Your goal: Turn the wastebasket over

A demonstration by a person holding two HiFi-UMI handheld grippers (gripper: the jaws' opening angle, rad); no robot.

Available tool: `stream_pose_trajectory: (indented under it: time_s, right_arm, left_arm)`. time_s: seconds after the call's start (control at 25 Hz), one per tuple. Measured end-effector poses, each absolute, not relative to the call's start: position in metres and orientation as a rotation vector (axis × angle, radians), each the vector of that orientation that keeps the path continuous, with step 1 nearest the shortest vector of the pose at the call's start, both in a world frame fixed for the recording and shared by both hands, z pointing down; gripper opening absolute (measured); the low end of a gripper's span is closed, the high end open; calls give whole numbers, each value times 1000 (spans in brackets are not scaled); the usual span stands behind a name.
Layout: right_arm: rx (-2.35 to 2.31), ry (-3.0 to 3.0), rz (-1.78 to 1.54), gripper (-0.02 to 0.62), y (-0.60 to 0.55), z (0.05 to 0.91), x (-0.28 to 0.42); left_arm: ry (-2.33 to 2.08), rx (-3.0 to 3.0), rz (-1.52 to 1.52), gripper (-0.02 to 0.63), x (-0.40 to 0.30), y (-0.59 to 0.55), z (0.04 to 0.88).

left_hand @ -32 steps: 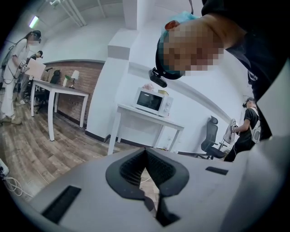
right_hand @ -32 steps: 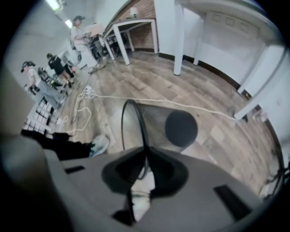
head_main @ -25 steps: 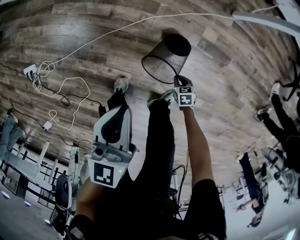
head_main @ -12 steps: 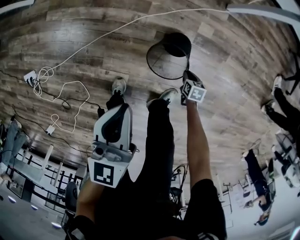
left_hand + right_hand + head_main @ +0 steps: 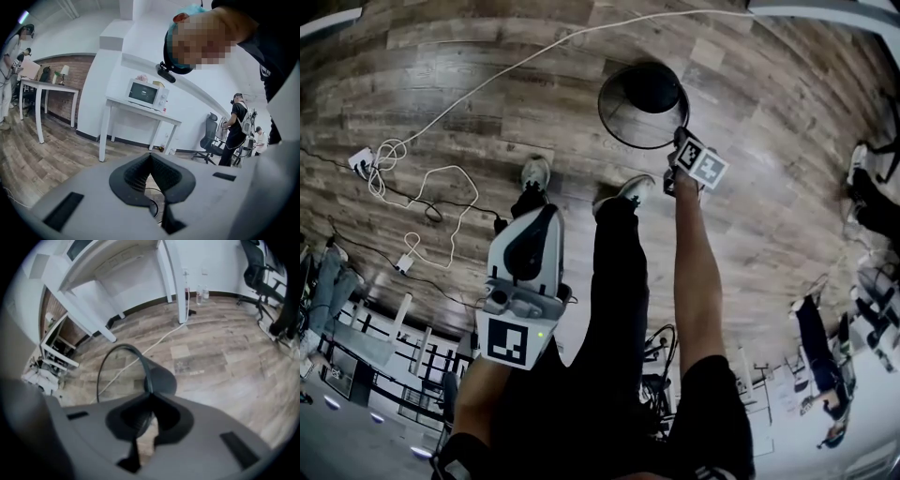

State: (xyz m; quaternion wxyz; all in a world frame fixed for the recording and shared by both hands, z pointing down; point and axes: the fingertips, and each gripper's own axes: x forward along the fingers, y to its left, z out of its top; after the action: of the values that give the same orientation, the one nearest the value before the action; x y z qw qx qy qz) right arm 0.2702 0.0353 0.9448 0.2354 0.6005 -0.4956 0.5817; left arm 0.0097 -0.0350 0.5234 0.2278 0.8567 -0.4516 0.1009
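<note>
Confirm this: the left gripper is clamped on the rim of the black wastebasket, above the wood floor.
Wrong gripper. The right gripper is clamped on the rim of the black wastebasket, above the wood floor; the right gripper view shows the rim between its closed jaws. The left gripper is shut and empty.

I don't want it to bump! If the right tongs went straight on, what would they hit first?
The right tongs have just closed tighter on the wastebasket and point steeply down. Past that basket in their grip, the wooden floor would likely come first.
</note>
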Motion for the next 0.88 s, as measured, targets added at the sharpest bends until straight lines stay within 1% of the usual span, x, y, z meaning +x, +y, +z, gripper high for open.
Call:
stream_pose_trajectory:
  time_s: [0.28, 0.48, 0.52, 0.56, 0.64, 0.88]
  right_arm:
    - [1619, -1425, 1571, 48, 29, 929, 247]
    - [1586, -1423, 1559, 48, 38, 923, 237]
    - [1577, -1426, 1556, 47, 39, 922, 235]
    - [1567, -1431, 1552, 48, 40, 921, 233]
    - [1548, -1438, 1542, 48, 43, 917, 230]
    - [1503, -1455, 1560, 48, 62, 896, 218]
  left_arm:
    - [-1169, 2306, 407, 34, 11, -23, 577]
    - [-1066, 2177, 522, 39, 6, -5, 658]
    - [-1050, 2139, 532, 82, 5, -4, 678]
    - [-1036, 2098, 540, 109, 4, -2, 697]
    - [-1013, 2011, 562, 137, -1, 1, 731]
    - [-940, 1859, 689, 189, -18, 22, 799]
